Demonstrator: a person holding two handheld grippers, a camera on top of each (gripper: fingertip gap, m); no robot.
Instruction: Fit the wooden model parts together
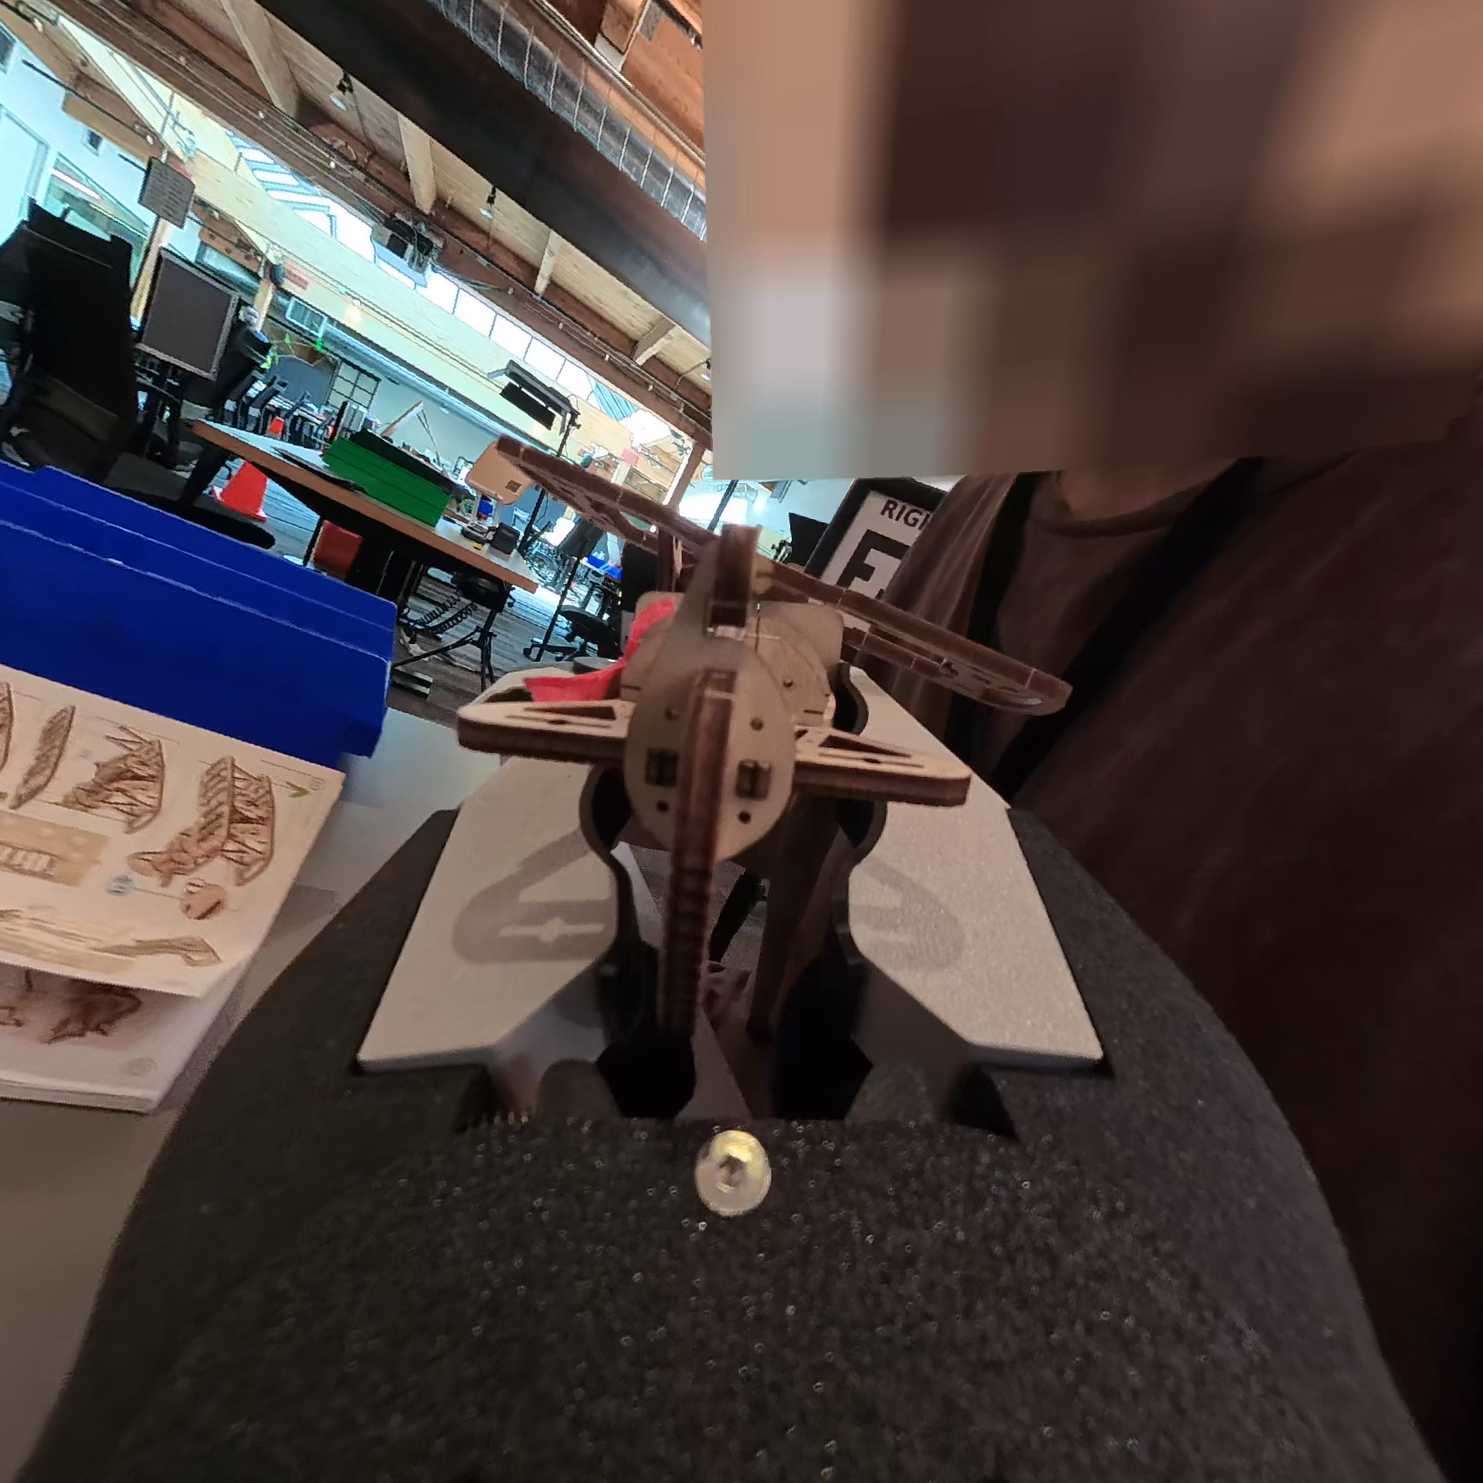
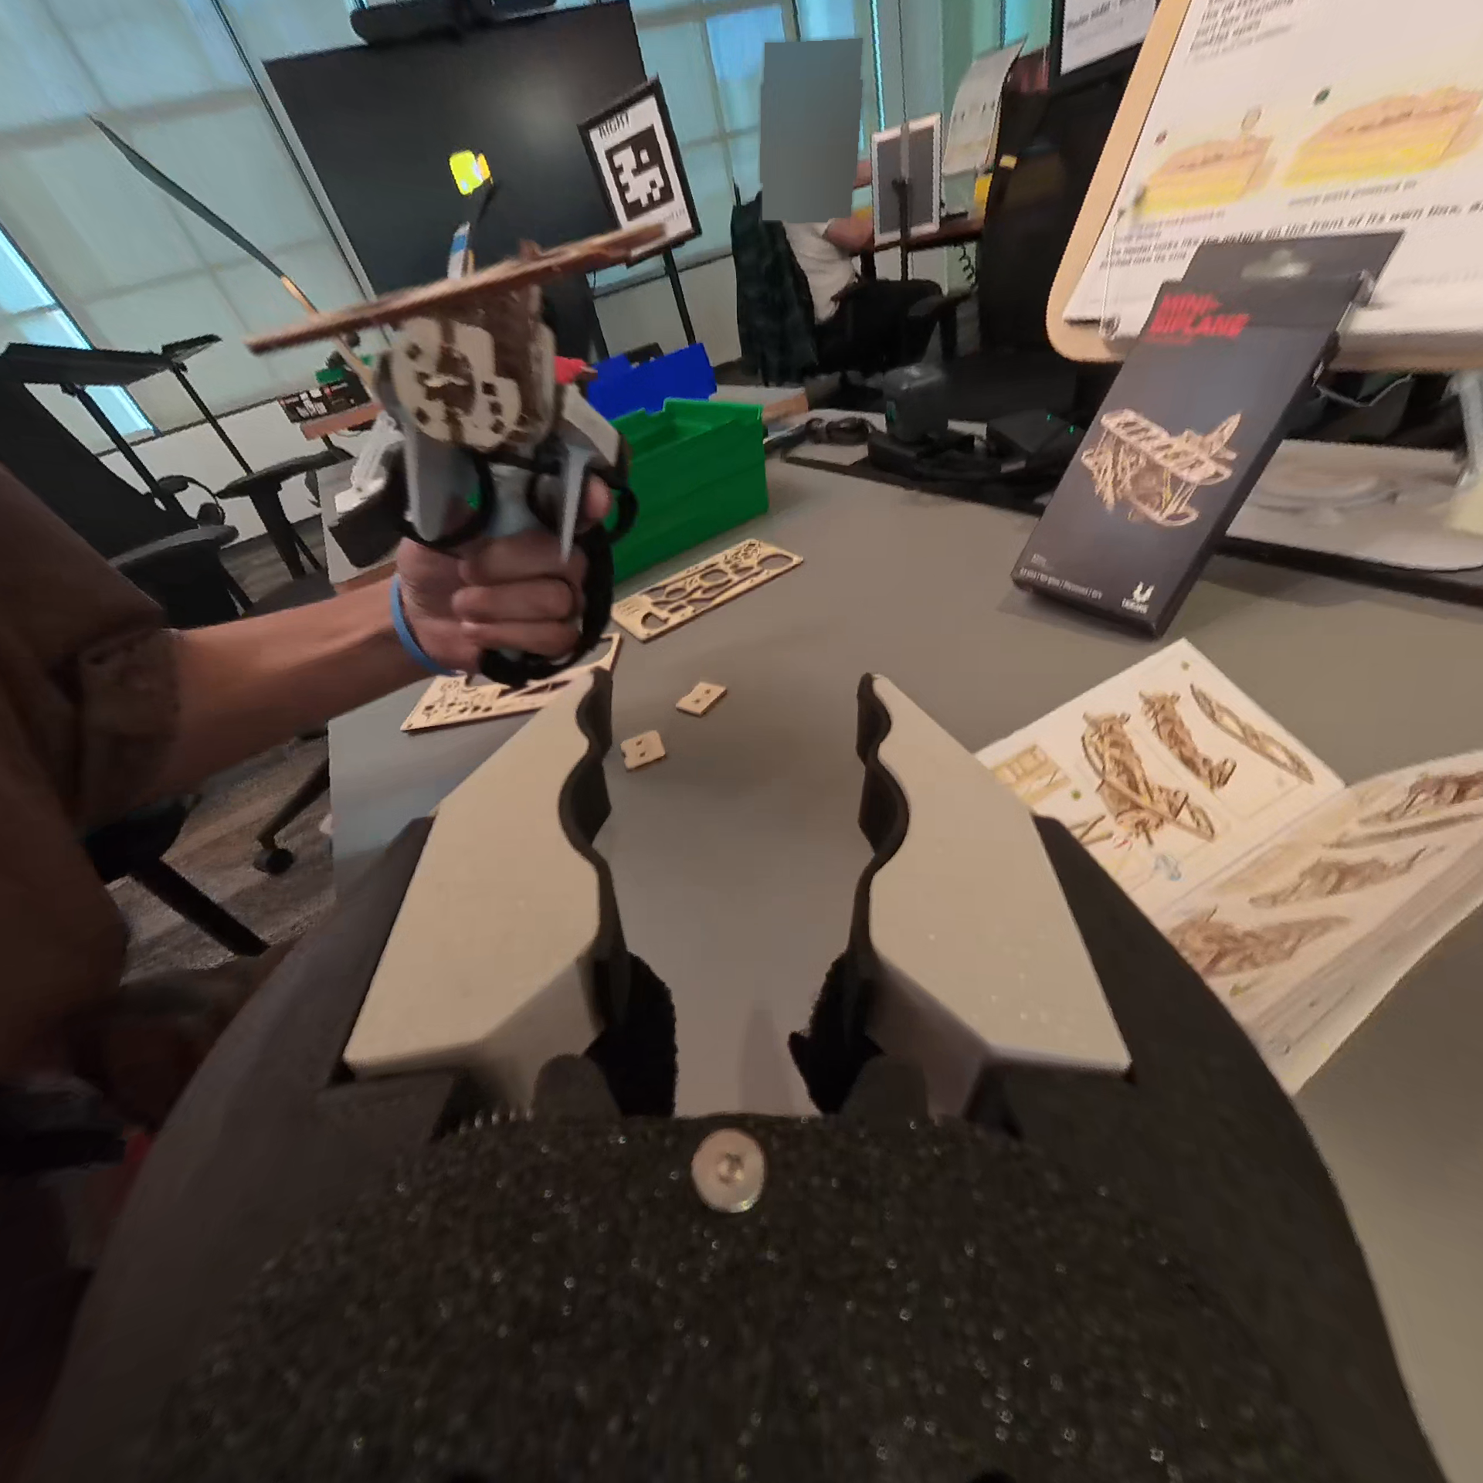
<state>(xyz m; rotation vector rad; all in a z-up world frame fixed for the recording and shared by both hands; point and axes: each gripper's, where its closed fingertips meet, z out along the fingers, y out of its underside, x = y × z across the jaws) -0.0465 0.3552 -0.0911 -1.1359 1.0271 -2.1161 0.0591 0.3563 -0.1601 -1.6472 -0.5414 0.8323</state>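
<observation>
Through the left wrist view I am watching my left gripper clamping the wooden biplane model, its jaws drawn in tight on the fuselage with the tail pointing back at the lens; the model is blocking most of the gap between the fingers, and a mosaic patch is covering the upper right. A red scrap is peeking out behind the tailplane, too hidden to identify. An instruction booklet is lying at left, cut off by the frame, before blue bins whose insides I cannot see. In the right wrist view my right gripper is hovering over the grey table, jaws wide apart and holding nothing. The model is showing up blurred, raised at upper left. A green bin is sitting behind, contents unseen. Two small wooden pieces are lying loose beyond the fingertips; the black lettered box is leaning at right.
</observation>
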